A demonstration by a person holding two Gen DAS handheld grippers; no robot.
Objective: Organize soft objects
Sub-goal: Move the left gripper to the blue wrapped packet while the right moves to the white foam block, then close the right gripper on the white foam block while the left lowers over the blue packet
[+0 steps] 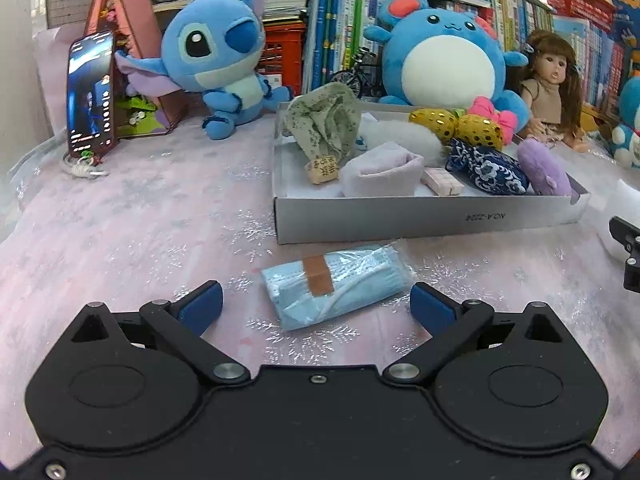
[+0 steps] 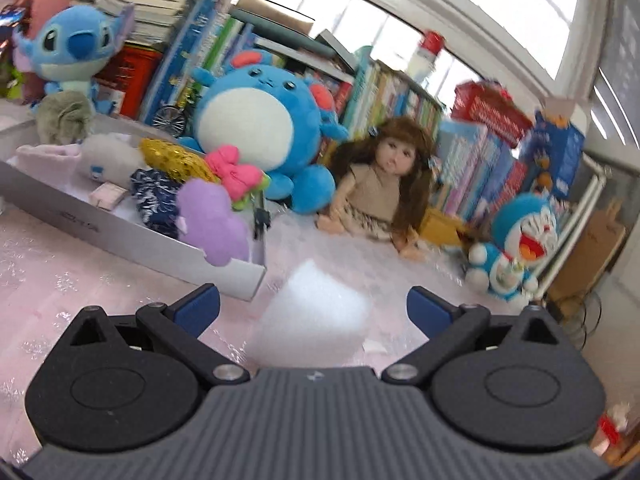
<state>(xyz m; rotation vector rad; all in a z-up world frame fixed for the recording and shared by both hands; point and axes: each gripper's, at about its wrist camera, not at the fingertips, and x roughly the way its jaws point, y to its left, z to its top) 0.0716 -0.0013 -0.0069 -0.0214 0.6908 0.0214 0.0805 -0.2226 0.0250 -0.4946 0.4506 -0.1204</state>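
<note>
Mask pack (image 1: 336, 286) between wide-open, empty left claw (image 1: 316, 306), tray (image 1: 428, 218) just beyond.

Left hand-held gripper (image 1: 316, 304): matte black body, two round domed housings at 7 and 5 o'clock, each with raised oval disc. Black link arms with silver pivot pins. Triangular cut-outs at outer shoulders. Blue pads on fingertips (image 1: 202, 306). Small silver screws at centre top edge and at lower corners.

Right hand-held gripper (image 2: 313, 306): same black housings, link arms and silver pins, blue fingertips (image 2: 199, 307). Centre part grey, ribbed with fine lines, small white mark at 12 o'clock of it.
</note>
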